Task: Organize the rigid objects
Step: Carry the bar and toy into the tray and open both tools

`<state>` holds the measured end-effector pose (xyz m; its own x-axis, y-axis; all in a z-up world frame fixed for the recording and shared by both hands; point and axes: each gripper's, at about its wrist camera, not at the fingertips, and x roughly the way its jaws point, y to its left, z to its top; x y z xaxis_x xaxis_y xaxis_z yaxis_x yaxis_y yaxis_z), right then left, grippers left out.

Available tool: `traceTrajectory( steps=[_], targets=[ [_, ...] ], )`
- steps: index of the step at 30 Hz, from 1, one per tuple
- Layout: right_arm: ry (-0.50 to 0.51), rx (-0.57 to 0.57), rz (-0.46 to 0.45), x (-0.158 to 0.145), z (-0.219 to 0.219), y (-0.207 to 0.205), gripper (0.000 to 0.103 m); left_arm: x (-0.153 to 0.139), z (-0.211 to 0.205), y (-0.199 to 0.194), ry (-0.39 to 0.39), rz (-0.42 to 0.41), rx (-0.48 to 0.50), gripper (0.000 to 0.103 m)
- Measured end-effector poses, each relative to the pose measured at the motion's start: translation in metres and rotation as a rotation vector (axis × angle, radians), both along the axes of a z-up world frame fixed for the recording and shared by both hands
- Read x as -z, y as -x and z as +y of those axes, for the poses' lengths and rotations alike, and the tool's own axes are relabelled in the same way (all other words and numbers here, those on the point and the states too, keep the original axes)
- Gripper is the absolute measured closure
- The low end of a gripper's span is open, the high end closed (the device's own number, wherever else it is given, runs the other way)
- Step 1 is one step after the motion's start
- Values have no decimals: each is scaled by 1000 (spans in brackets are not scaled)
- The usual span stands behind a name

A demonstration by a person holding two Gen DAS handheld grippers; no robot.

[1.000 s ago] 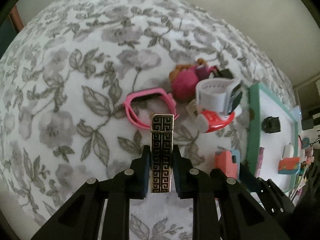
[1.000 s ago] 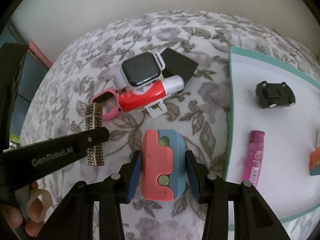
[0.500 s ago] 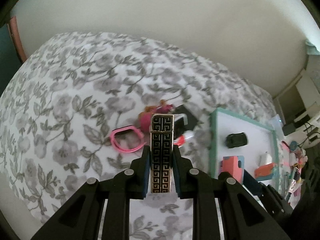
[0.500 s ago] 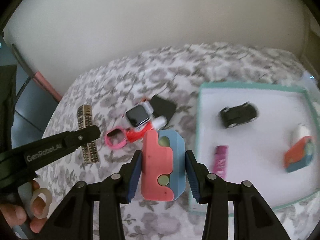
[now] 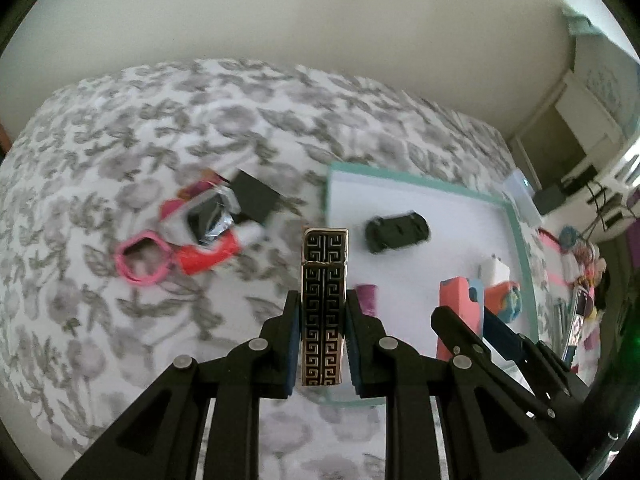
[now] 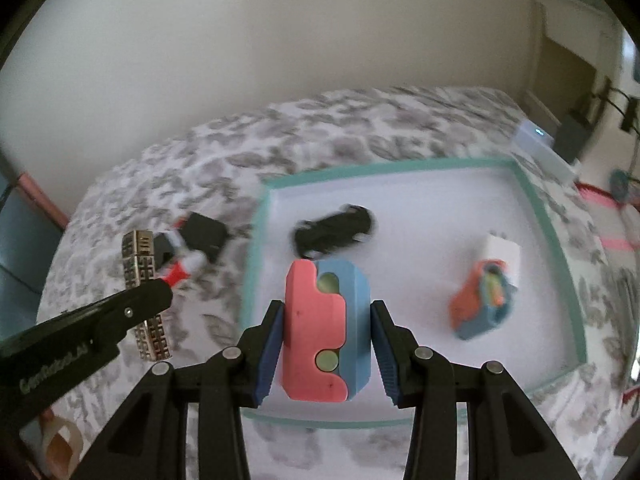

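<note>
My left tool (image 5: 323, 316) is clamped narrow on the black-and-gold patterned bar (image 5: 323, 304), which stands up between the pads, its upper half free above them. My right tool (image 6: 326, 332) grips the pink-and-blue block (image 6: 326, 330) across its width. Both hang over the near side of the teal-rimmed tray (image 6: 560, 264) on the floral bedspread (image 5: 120, 152), where a black toy car (image 6: 334, 230), a white plug (image 6: 502, 252) and an orange-and-blue piece (image 6: 480, 304) already lie. I judge the risk to be in the set-down: the bar is tall and thin, so it may tip or swing as I let go, and the two tools are close enough to knock together. Dropping either piece from height could also scatter the car. A watch (image 5: 210, 216), a red tube (image 5: 204, 256) and a pink ring (image 5: 140, 258) wait on the bed.
</note>
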<state>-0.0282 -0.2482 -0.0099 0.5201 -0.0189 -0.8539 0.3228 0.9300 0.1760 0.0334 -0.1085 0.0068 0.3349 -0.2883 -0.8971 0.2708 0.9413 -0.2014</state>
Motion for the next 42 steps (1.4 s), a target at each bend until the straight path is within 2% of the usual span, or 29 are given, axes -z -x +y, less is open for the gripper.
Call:
traceTrajectory(
  steps=[6,12,17,42],
  targets=[
    [-41,66,40,13,-27,9,57,22,-28,1,-1,67,18,82],
    [-20,91,58,15,-39,13,57,27,-44,3,3,77,37,82],
    [-41,116,64,17,-48,16,57,32,-54,5,8,89,47,81],
    [-76,157,164,48,-68,21,57,70,-72,8,-21,159,82,81]
  ],
)
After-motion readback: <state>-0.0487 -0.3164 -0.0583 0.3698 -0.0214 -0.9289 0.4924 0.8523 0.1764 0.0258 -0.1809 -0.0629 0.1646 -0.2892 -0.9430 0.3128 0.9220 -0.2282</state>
